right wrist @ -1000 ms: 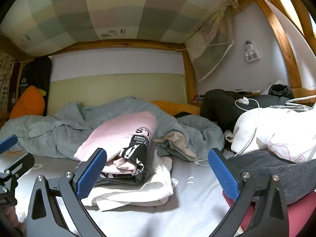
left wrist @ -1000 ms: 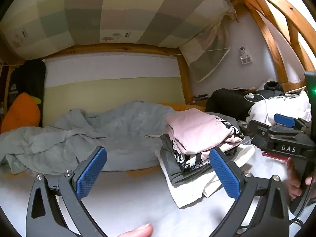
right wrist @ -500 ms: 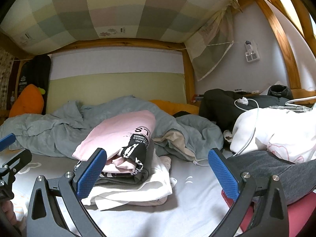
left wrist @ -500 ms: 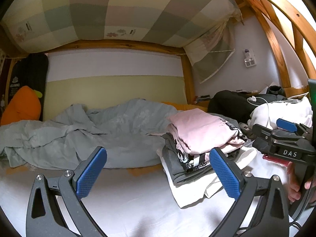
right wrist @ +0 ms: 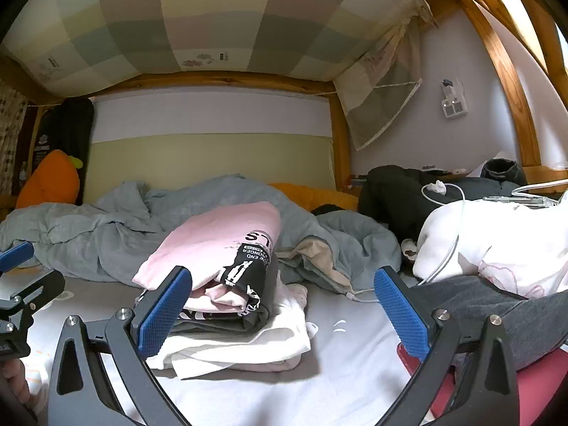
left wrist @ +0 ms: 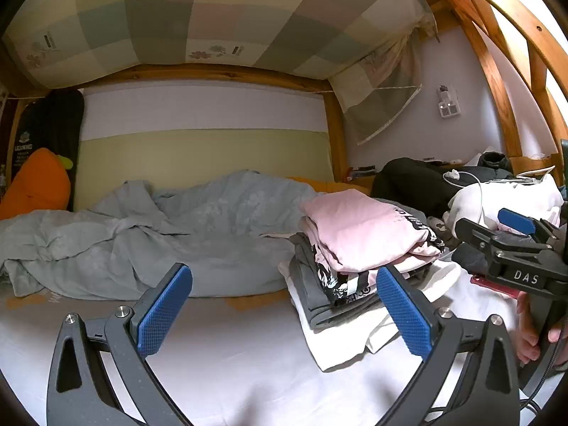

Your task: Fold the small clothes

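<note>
Here the left gripper (left wrist: 284,314) and right gripper (right wrist: 282,314) hover level above the bed, both gaping and empty, flanking the folded clothes stack (right wrist: 227,284).

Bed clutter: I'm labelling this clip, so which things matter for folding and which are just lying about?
For the job: stack of folded clothes, left gripper, right gripper.
Lying about: grey duvet, orange carrot plush, white charger cable, black jacket.
</note>
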`<state>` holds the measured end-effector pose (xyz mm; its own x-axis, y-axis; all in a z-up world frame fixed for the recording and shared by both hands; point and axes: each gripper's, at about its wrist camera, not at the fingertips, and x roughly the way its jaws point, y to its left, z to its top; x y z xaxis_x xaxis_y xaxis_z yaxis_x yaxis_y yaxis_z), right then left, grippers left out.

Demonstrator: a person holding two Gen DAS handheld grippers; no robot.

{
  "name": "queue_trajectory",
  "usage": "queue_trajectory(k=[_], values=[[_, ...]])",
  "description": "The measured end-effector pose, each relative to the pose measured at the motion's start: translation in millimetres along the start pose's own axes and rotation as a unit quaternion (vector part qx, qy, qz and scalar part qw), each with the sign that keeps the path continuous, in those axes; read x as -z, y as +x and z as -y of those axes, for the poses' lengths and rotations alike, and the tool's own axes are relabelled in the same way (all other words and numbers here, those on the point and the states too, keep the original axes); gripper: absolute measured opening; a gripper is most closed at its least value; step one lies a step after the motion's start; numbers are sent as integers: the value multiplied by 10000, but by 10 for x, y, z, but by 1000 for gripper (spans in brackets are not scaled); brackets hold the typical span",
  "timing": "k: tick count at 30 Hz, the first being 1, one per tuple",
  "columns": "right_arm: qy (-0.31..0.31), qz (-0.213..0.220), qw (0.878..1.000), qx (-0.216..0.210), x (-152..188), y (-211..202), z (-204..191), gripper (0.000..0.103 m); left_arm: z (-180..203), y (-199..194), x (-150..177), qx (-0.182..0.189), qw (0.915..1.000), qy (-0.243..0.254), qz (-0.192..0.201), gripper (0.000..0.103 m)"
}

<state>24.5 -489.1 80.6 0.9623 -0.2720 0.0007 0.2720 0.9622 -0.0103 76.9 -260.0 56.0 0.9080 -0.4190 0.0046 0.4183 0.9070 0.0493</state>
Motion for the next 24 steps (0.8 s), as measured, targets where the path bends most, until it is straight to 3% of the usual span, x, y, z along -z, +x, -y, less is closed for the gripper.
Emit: queue_trajectory(k=[24], values=[[-11, 10, 10000, -4, -1, -2, -8, 103, -12, 79, 16, 8, 9998, -10, -193, 103]])
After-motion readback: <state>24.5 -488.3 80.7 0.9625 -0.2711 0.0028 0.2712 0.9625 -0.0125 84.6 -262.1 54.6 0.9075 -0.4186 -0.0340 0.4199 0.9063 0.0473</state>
